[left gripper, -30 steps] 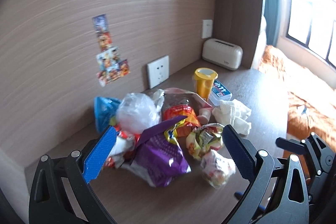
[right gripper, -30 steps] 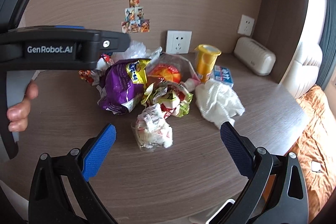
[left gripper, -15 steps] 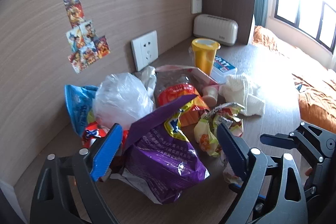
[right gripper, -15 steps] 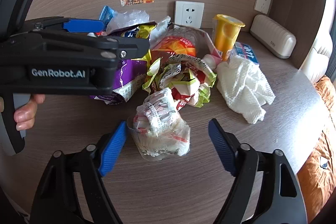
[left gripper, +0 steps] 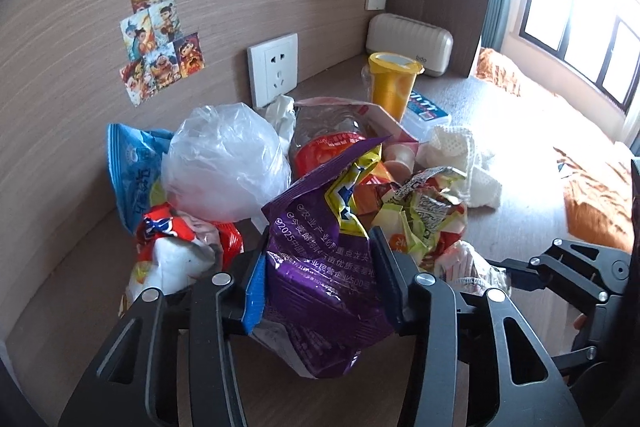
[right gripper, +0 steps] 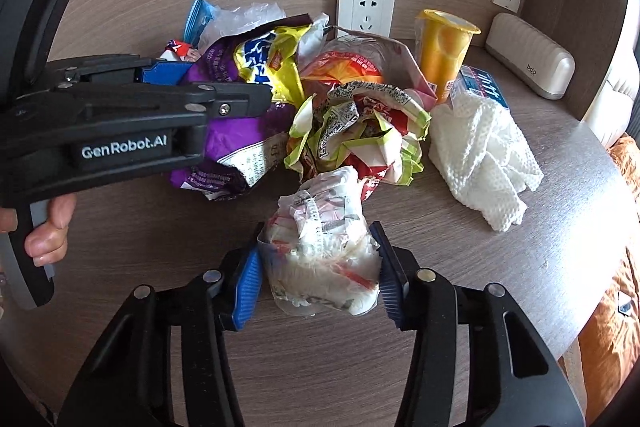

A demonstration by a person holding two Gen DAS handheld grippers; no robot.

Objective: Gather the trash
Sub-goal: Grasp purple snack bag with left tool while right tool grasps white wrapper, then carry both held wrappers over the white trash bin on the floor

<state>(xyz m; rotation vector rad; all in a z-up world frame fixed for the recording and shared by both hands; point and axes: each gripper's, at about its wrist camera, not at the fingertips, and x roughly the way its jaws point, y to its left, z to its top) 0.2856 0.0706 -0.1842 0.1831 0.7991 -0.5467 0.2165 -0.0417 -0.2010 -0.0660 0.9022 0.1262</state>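
A heap of trash lies on the wooden desk. My left gripper [left gripper: 320,275] is shut on a purple snack bag [left gripper: 324,267] at the heap's near edge; it also shows in the right wrist view [right gripper: 240,131]. My right gripper [right gripper: 316,267] is shut on a clear plastic cup stuffed with wrappers [right gripper: 320,247], which stands on the desk in front of the heap. A crumpled green and red wrapper [right gripper: 360,131], a clear plastic bag [left gripper: 224,163] and a blue packet [left gripper: 132,163] lie in the heap.
A yellow cup [right gripper: 444,47], a blue tissue pack [right gripper: 480,87] and a white crumpled paper towel [right gripper: 484,155] lie to the right. A beige box [right gripper: 532,59] stands at the back right. The wall with sockets [right gripper: 366,9] is behind the heap. An orange bedcover [left gripper: 592,195] is beyond the desk edge.
Both grippers moved forward and closed: the left onto the purple bag, the right onto the stuffed plastic cup.
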